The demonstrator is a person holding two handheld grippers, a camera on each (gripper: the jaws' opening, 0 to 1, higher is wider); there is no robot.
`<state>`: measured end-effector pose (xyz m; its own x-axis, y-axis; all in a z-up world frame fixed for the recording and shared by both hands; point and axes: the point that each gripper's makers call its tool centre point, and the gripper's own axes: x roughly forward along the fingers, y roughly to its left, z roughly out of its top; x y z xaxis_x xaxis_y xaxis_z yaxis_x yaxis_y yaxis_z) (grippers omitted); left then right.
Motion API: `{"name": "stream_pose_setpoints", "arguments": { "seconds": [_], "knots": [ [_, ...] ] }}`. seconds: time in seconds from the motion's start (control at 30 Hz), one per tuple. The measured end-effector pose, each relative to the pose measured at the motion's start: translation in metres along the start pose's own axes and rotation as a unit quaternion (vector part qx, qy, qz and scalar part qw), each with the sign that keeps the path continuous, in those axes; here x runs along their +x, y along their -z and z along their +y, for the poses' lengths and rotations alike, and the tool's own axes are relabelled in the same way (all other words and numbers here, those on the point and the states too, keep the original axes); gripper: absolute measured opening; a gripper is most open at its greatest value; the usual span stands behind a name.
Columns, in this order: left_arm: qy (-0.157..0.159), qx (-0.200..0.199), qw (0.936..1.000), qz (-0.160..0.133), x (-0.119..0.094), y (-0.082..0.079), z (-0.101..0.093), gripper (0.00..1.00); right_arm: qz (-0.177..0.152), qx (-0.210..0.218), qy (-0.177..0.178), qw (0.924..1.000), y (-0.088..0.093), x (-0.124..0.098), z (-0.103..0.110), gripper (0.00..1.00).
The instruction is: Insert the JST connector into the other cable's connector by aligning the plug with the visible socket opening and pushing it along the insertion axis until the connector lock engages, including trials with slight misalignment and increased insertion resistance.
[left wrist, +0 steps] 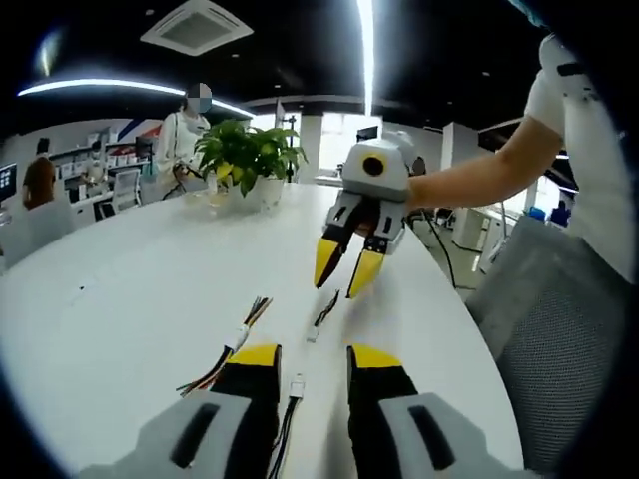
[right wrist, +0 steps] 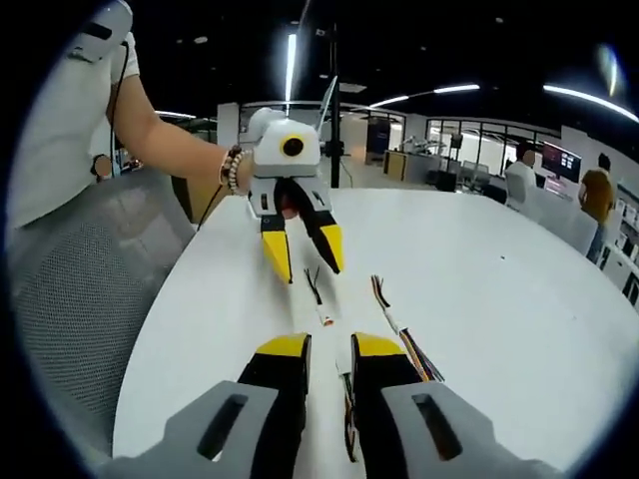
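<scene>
Two yellow-tipped claws face each other over a white worktop (left wrist: 120, 299). The left claw (left wrist: 314, 361) and right claw (right wrist: 329, 347) both hang released, holding nothing. Between them lie the short cable (left wrist: 324, 311) and the multicoloured cable (left wrist: 235, 344), well apart, unplugged.

Two cables lie on a table (left wrist: 120, 299), one cable (left wrist: 292, 399) between the left gripper (left wrist: 312, 361) jaws, the other cable (left wrist: 324, 311) just beyond, below the facing right gripper (left wrist: 344, 271). A wire bundle (left wrist: 232, 349) lies beside them; a potted plant (left wrist: 250, 160) stands at the table's far end.
</scene>
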<state>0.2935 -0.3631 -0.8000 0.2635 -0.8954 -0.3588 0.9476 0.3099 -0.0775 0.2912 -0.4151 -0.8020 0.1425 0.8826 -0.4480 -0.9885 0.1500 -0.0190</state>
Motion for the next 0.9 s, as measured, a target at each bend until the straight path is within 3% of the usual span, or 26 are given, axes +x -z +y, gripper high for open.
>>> {"name": "stream_pose_setpoints", "arguments": {
  "seconds": [0.6, 0.9],
  "knots": [
    [-0.012, -0.026, 0.9995, 0.011, 0.010, 0.031, 0.012, 0.16, 0.018, 0.000, -0.007, 0.9998, 0.030, 0.020, -0.007, 0.10],
    [-0.006, -0.027, 0.9995, 0.013, 0.015, 0.036, 0.015, 0.11, 0.017, 0.002, -0.003, 0.9998, 0.036, 0.022, -0.010, 0.09]
  ]
}}
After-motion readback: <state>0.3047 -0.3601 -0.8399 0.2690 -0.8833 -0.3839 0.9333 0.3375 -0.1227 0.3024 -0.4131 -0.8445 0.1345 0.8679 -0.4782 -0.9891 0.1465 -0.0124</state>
